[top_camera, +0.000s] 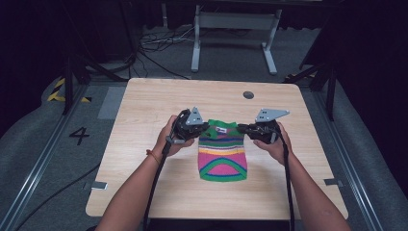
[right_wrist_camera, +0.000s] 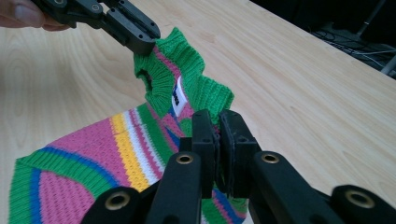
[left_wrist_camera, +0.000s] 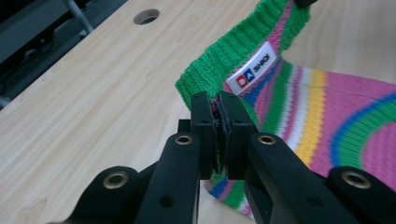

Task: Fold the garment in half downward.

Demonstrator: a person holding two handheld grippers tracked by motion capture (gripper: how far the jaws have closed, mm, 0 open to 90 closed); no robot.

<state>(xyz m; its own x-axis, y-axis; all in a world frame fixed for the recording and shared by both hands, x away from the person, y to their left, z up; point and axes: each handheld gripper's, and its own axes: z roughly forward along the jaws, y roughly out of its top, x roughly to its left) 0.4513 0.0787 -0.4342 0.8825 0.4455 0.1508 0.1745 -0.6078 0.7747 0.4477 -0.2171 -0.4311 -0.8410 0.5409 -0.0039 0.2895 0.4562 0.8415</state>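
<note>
Nearest the table's front edge, two bare forearms rising from below, one black cable trailing along each. Beyond them, flat on the pale wood-grain table (top_camera: 144, 192), a small knitted garment striped green, pink, blue, yellow and white (top_camera: 223, 159), hem toward the person, green ribbed collar away. White rectangular label with blue and red print (left_wrist_camera: 251, 69) sewn just inside that collar. Left of the collar, the left hand (top_camera: 168, 137) around the black left gripper (top_camera: 206, 129), jaws pressed together on the collar's left end, knit pinched between the pads. Right of the collar, the right hand (top_camera: 275, 144) around the black right gripper (top_camera: 239, 128), jaws likewise clamped on the collar's right end. Collar lifted slightly off the wood between both. Farther beyond the collar, a round dark hole (top_camera: 248, 95) in the tabletop. Past the far edge, grey floor with a white metal frame (top_camera: 235, 33).
</note>
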